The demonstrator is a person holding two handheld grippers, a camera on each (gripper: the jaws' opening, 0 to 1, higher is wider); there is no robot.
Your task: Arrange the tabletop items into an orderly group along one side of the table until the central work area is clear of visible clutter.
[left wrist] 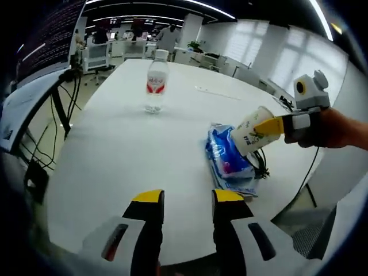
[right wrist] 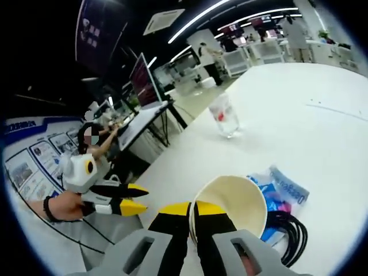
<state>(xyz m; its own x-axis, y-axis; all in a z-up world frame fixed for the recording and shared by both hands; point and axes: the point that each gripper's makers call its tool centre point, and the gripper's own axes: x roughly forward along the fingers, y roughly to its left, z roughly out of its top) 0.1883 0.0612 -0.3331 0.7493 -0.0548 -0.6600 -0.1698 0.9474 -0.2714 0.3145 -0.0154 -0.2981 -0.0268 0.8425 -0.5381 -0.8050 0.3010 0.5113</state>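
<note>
Right gripper view: right claw (right wrist: 192, 211) pinches the paper cup (right wrist: 230, 204) rim.

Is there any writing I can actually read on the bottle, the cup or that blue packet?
No text can be read.
Water bottle: red label, print too blurred.
Paper cup held in the right gripper: dark marks, too small.
Blue packet: white lettering, too blurred.

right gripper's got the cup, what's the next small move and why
Probably lower the paper cup to bare table beside the blue pack. The right gripper pinches its rim, holding it tilted above the pack and black cable, which already lie near the table edge.
</note>
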